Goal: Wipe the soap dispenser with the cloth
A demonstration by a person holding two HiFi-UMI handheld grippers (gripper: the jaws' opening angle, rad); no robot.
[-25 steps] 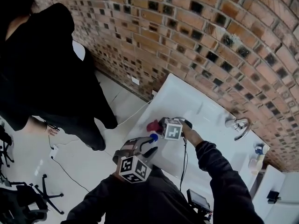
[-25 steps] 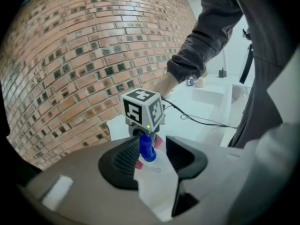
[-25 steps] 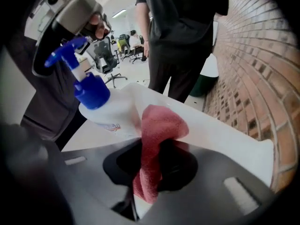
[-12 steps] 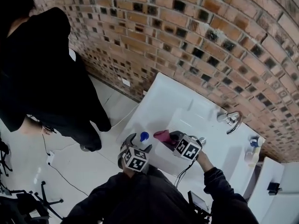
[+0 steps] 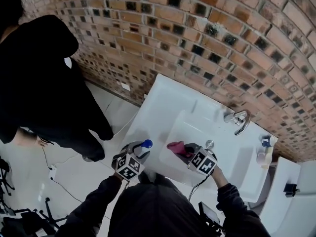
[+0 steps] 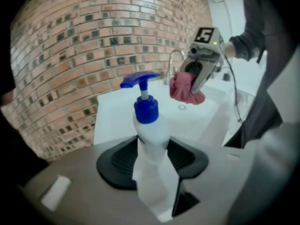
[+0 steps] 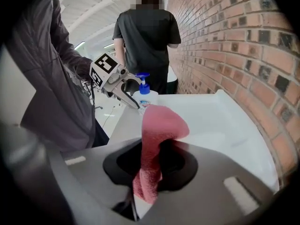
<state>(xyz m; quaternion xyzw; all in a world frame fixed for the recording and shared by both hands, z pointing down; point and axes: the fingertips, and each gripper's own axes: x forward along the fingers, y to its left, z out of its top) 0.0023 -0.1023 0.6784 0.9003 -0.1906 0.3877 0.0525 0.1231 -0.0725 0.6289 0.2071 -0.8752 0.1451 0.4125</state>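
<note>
The soap dispenser (image 6: 149,125), a white bottle with a blue pump, stands upright between the jaws of my left gripper (image 6: 152,161). Those jaws have just been closing and now press on its body. In the head view the soap dispenser (image 5: 146,144) is at the front left corner of the sink (image 5: 163,98). My right gripper (image 7: 157,161) is shut on a pink cloth (image 7: 157,135) that folds over above the jaws. In the head view it holds the cloth (image 5: 175,146) over the basin, apart from the bottle and to its right.
A chrome faucet (image 5: 237,118) stands at the back of the sink against the brick wall. Small bottles (image 5: 265,149) sit at the sink's right end. A person in black (image 5: 39,73) stands on the floor to the left.
The right gripper carried the cloth away from the dispenser, to the right over the basin. The left gripper sank with the bottle toward the sink's front left corner.
</note>
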